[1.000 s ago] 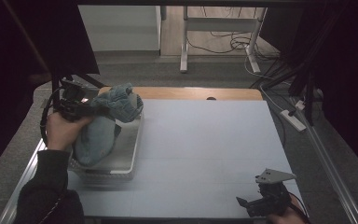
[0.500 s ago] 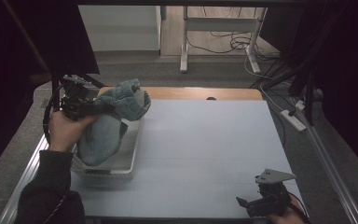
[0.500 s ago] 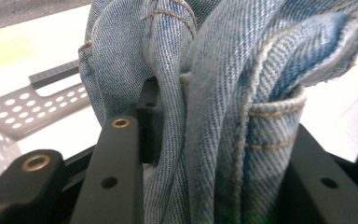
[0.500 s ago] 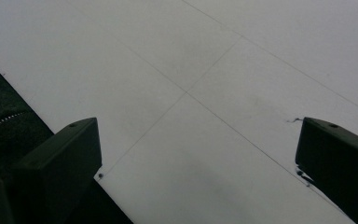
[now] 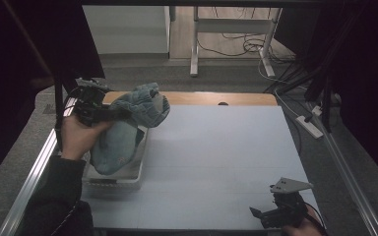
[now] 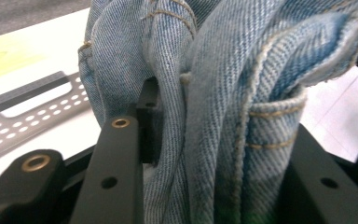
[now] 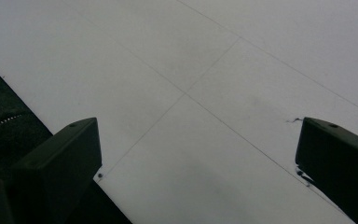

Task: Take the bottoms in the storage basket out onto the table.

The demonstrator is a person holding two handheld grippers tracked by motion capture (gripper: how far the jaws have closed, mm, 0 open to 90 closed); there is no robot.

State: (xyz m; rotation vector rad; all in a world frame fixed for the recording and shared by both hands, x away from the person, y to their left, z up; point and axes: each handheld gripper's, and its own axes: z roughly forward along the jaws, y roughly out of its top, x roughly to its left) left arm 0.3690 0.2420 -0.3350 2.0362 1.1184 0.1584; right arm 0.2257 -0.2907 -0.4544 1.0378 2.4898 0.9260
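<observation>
A tray (image 5: 128, 178) is set at the left side of the bench (image 5: 216, 162), near its front edge. A bundle of jeans (image 5: 128, 128) is held above the tray by the left gripper (image 5: 109, 113), its lower end hanging down into the tray and its upper end reaching toward the back of the bench. The right gripper (image 5: 275, 216) is placed at the front right corner of the bench, well apart from the tray.

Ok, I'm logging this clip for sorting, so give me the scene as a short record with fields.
item held: denim garment, bunched
left gripper: shut on the garment, lifted over the basket
basket: white, at the table's left edge, the garment's lower end hanging into it
right gripper: open, nothing between its jaws, near corner of the table
</observation>
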